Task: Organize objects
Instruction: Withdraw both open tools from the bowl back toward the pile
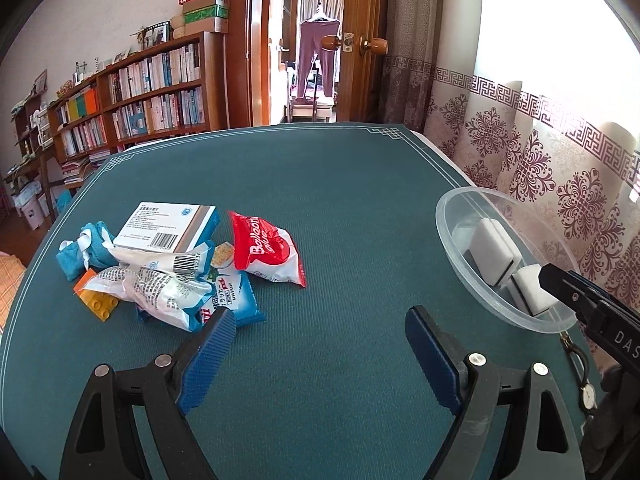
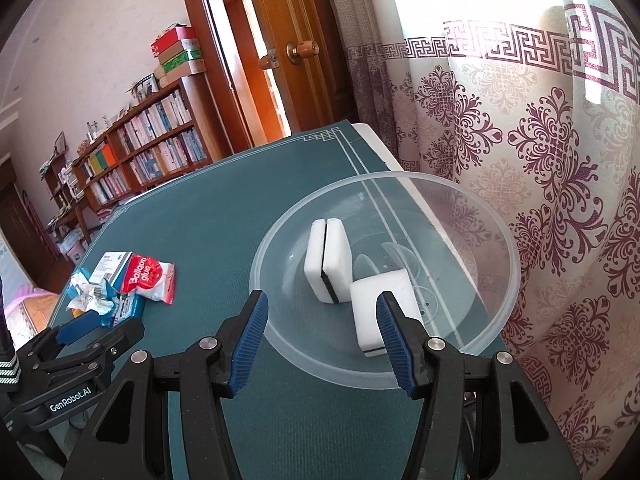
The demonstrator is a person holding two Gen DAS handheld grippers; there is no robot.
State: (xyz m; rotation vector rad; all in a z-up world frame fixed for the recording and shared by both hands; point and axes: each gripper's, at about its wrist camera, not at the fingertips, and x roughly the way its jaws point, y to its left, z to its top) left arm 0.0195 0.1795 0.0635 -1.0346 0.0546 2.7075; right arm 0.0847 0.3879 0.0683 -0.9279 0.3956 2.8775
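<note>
The right tool (image 2: 322, 304) is hanging nearest, its blue ribbed fingers parted and gripping nothing, tips over the near rim of a clear plastic bowl (image 2: 505, 276). Inside, two white sponges with dark middle layers are sitting: one (image 2: 329, 266) standing on edge, the other (image 2: 380, 304) lying tilted just beside it. The left tool (image 1: 318, 318) is gaping wide and empty over the green bench (image 1: 340, 216). A pile of packets (image 1: 176, 280) is lying well apart from the bowl, a red-and-white packet (image 1: 270, 250) at its edge.
</note>
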